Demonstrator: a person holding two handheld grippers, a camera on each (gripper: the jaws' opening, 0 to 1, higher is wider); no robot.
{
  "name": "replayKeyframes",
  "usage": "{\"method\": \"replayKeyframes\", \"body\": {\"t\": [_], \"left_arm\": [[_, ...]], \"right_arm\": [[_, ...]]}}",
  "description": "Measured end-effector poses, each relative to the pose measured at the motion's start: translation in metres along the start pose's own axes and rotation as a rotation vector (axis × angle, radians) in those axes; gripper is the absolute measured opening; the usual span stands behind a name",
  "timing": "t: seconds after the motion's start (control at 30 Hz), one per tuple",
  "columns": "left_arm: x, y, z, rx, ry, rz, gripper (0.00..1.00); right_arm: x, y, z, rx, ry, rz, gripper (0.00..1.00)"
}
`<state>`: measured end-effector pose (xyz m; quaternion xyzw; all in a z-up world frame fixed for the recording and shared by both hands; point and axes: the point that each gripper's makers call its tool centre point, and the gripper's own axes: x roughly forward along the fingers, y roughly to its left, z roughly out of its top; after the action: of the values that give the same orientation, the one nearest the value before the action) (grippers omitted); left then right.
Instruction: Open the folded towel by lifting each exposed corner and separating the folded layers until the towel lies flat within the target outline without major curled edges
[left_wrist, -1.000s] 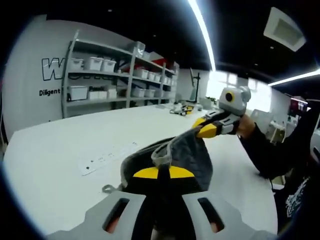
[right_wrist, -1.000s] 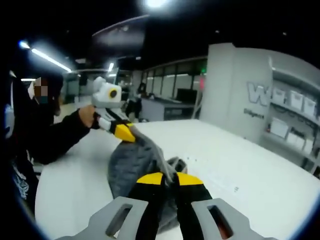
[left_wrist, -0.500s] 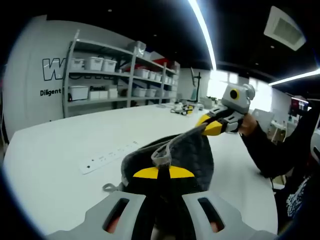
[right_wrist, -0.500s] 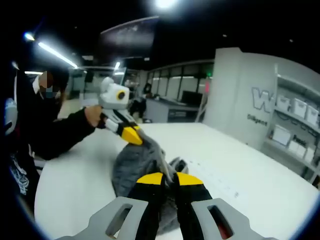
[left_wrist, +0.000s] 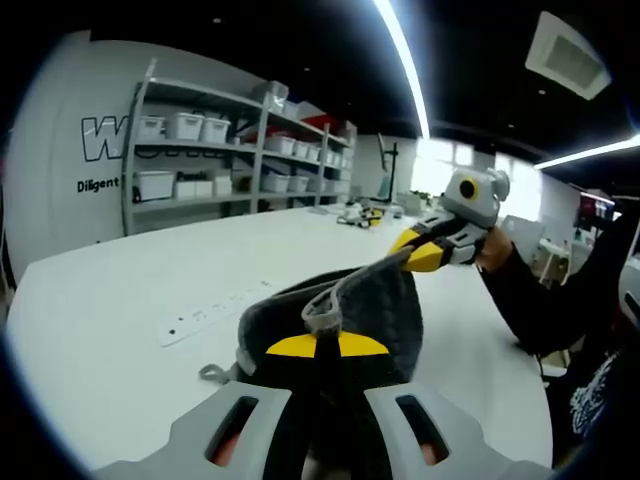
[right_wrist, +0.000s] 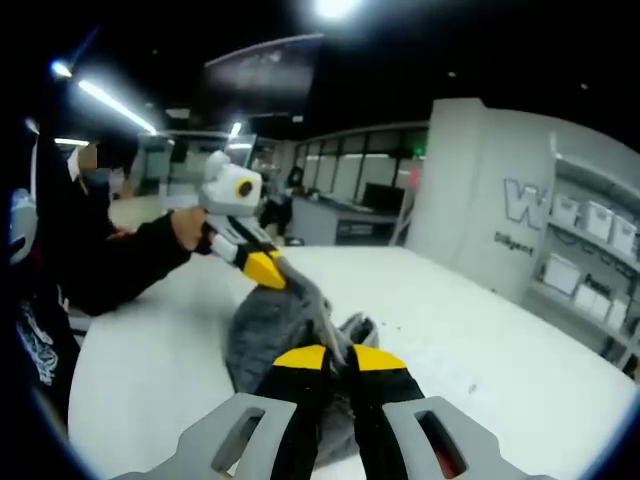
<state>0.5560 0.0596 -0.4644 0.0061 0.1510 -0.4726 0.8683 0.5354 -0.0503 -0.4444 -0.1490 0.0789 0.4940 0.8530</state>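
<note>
With both the left gripper (left_wrist: 318, 345) and right gripper (right_wrist: 340, 358) clamped on the gray towel (left_wrist: 385, 315), it hangs bunched above the white table (left_wrist: 120, 300). The risk I see: the right gripper sits at 2 o'clock with slack cloth between, so a fast pull could tear a corner free or leave folds.

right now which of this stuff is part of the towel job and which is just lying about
Part of the job:
- towel, grey, bunched and lifted off the table
- left gripper, shut on the towel
- right gripper, shut on the towel

Just lying about:
- power strip on the table
- shelves with white bins along the wall
- small clutter at the table's far end
</note>
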Motion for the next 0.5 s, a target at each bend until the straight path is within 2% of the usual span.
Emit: {"method": "replayKeyframes", "body": {"t": [0.17,0.5], "left_arm": [[-0.002,-0.002,0.000,-0.001,-0.004,-0.001,0.03],[-0.004,-0.016,-0.013,0.006,-0.008,-0.014,0.03]], "right_arm": [[-0.001,0.003,0.001,-0.004,-0.005,0.001,0.04],[-0.004,0.010,-0.002,-0.022,0.004,0.004,0.04]]}}
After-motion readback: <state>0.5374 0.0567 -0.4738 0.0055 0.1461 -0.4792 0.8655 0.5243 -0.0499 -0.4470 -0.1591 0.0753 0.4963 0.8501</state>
